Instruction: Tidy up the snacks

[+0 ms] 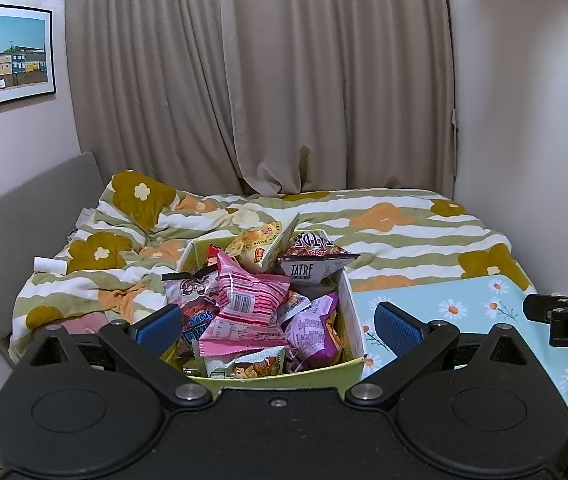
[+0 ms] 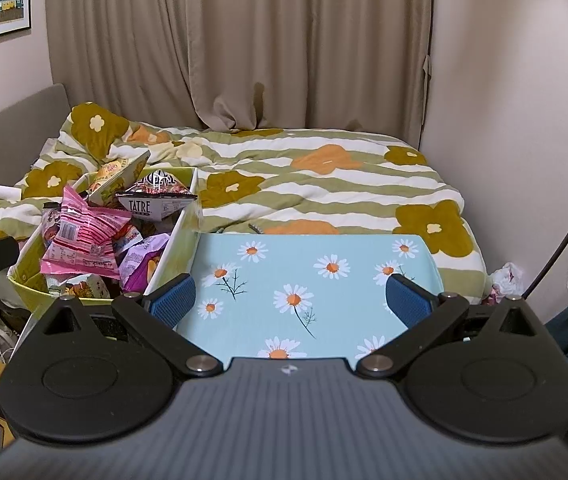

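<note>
A: Left gripper (image 1: 276, 326) first. State?

B: Spread wide, nothing between the blue pads. It hangs just in front of the box (image 1: 284, 376), aimed straight into it. My guess is it's lined up to reach the heap or has just let go; can't tell which.

A: Right gripper (image 2: 289, 300)?

B: Also released, fingers apart, empty. It sits to the right of the box, over the tray (image 2: 363, 300), the pale blue one with daisies. The tray shows no snacks on the part in view.

A: Where are the snacks?

B: All in the box. Pink packet (image 1: 244, 308) on top near the middle, purple packet (image 1: 315, 332) toward the box's right wall, a white carton (image 1: 311, 270) and a yellow packet (image 1: 260, 246) propped at the box's far end, sticking above the rim. They're jumbled, leaning on each other, so the top ones come out easiest.

A: Why is the tray there?

B: It touches the box's right side, flat, so probably a sorting surface. Judgement only.

A: Stage?

B: Fits both: snacks dumped in waiting to be sorted, or just gathered into the box. Box rests on the quilt (image 2: 323, 184), soft, so it may tip if pushed.
</note>
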Tool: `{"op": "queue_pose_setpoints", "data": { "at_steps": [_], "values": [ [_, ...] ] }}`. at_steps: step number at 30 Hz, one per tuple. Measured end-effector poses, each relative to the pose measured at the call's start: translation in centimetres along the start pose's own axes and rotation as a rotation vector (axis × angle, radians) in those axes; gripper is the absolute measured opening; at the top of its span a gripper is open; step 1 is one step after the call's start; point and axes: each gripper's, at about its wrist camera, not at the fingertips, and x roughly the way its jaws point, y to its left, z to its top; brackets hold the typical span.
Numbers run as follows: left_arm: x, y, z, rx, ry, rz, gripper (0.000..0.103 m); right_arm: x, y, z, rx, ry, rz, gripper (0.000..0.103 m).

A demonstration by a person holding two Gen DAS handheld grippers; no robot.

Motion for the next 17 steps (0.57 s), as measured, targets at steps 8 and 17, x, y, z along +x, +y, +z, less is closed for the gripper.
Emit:
{"op": "queue_pose_setpoints", "data": {
  "at_steps": [8, 17],
  "values": [
    [0.5, 0.2, 0.3, -0.009, 0.007, 0.019, 0.103, 0.1, 0.0, 0.1, 0.001, 0.0, 0.0, 0.103],
    [1.2, 1.1, 0.6, -0.036, 0.013, 0.003, 0.103, 0.7, 0.1, 0.6, 0.005, 0.003, 0.002, 0.103]
  ]
}}
